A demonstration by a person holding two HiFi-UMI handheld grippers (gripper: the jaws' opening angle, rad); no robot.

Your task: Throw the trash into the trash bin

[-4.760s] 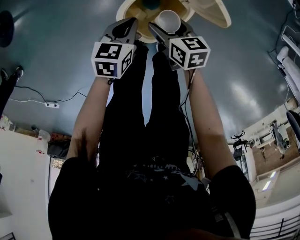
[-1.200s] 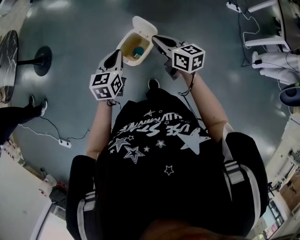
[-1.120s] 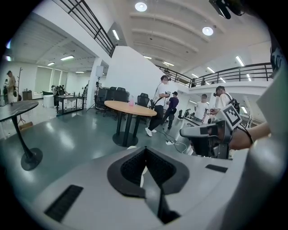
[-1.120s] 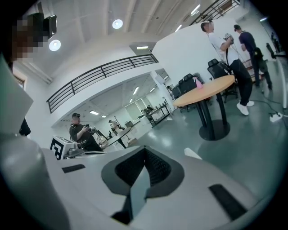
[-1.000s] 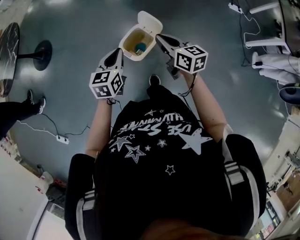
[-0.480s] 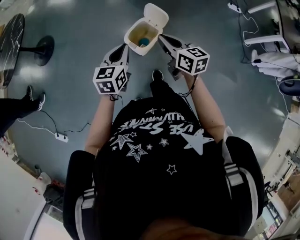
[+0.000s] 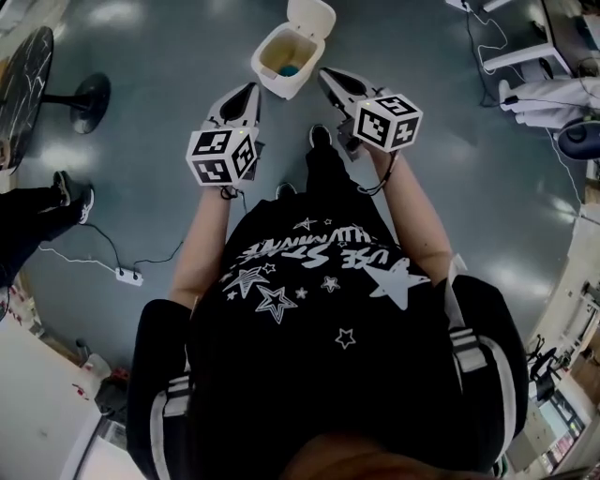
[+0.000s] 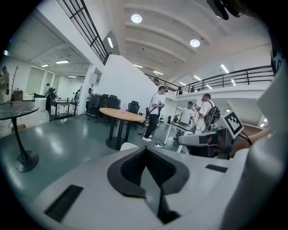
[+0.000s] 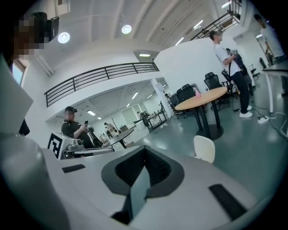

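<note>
Trash [image 7: 290, 69], a bluish scrap, lies inside the trash bin [image 7: 274, 84], which stands on the floor [image 7: 141, 56] with its lid [image 7: 310, 17] up. Just beside the bin, the left gripper [image 7: 250, 89] and right gripper [image 7: 326, 74] flank it, both jaws pressed together on nothing.

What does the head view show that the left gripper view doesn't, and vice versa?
Only the head view: the inside of the open cream plastic trash bin, with a blue item in it, and the person's black star-printed shirt. Only the left gripper view: a round wooden table, standing people and a railed balcony. Both: the left gripper, shut and empty, the right gripper and the grey-green floor.
</note>
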